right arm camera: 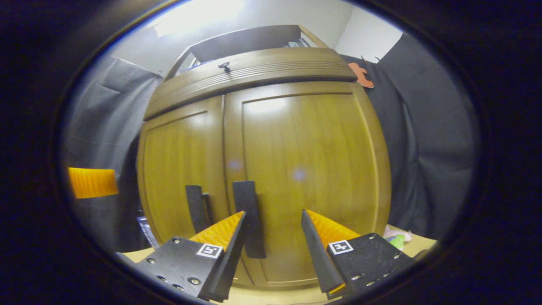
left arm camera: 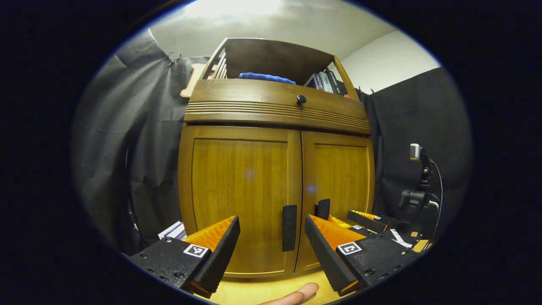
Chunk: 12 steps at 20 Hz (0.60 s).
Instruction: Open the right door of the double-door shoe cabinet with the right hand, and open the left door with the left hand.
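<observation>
The wooden shoe cabinet stands close ahead with both doors shut. In the left gripper view, the left door carries a dark vertical handle, which lies in the gap of my open left gripper, nearer its right finger. The right door has its own handle, with the right gripper just in front of it. In the right gripper view, my right gripper is open. The right door's handle sits just inside its left finger, and the left door's handle is further left.
A drawer with a round knob runs above the doors. A blue cloth and books lie on the shelf on top. A small camera on a stand is at the right, a box at the cabinet's lower left. A fingertip shows over the wooden tabletop.
</observation>
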Tool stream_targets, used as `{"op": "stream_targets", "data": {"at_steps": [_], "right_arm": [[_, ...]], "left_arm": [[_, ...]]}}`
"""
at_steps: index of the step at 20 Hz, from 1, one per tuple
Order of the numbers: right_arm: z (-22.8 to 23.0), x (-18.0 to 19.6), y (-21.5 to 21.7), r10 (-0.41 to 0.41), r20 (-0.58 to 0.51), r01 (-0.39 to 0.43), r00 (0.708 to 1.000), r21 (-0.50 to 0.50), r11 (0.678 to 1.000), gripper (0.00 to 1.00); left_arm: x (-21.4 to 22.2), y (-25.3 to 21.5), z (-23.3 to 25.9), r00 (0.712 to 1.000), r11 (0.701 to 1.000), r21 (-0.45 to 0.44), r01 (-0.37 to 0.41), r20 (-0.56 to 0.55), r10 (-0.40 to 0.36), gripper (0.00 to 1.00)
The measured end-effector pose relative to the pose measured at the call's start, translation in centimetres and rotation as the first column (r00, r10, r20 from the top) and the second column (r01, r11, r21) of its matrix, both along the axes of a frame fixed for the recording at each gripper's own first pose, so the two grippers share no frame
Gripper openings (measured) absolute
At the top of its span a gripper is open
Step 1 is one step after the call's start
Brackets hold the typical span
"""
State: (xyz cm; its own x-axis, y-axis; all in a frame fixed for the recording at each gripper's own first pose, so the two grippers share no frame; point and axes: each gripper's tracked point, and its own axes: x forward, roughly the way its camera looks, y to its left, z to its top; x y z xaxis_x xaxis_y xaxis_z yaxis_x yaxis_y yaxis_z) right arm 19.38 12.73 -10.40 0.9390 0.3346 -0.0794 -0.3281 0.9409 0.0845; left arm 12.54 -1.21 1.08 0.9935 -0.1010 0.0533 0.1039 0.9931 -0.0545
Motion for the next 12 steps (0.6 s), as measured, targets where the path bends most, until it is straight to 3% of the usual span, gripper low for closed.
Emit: {"op": "stream_targets", "data": {"at_steps": [2, 3, 5, 6, 7, 9, 12], "right_arm": [[-0.5, 0.7, 0.8, 0.009, -0.023, -0.009, 1.000, -0.017, 1.000, 0.76], [-0.8, 0.8, 1.3, 0.004, -0.044, -0.005, 0.999, -0.009, 1.000, 0.68], [-2.1, 2.5, 2.1, -0.019, -0.071, 0.014, 0.997, -0.061, 0.998, 0.72], [-2.7, 2.4, 2.7, 0.015, -0.083, -0.020, 0.996, -0.066, 0.998, 0.70], [-3.4, 2.6, 3.1, 0.021, -0.100, -0.027, 0.995, -0.066, 0.997, 0.63], [-3.2, 3.0, 3.5, 0.017, -0.093, -0.024, 0.996, -0.074, 0.997, 0.34], [-2.5, 2.2, 3.4, 0.054, -0.119, -0.061, 0.991, -0.051, 0.997, 0.23]], "left_arm": [[0.0, -0.3, 0.0, 1.000, 1.000, -0.006, 0.017, -0.002, -0.017, 0.95], [-0.1, -0.4, -0.1, 1.000, 1.000, -0.003, 0.021, -0.003, -0.021, 0.97], [0.0, -0.4, -0.1, 1.000, 1.000, 0.007, 0.018, 0.000, -0.018, 0.97], [0.0, -0.3, -0.2, 1.000, 1.000, 0.008, 0.017, -0.002, -0.017, 0.96], [0.0, -0.4, -0.2, 1.000, 1.000, 0.007, 0.019, -0.004, -0.019, 0.96], [0.0, -0.5, -0.1, 1.000, 1.000, 0.007, 0.024, 0.001, -0.024, 0.97], [0.0, -0.3, 0.2, 1.000, 1.000, 0.022, 0.017, 0.014, -0.017, 0.96]]}}
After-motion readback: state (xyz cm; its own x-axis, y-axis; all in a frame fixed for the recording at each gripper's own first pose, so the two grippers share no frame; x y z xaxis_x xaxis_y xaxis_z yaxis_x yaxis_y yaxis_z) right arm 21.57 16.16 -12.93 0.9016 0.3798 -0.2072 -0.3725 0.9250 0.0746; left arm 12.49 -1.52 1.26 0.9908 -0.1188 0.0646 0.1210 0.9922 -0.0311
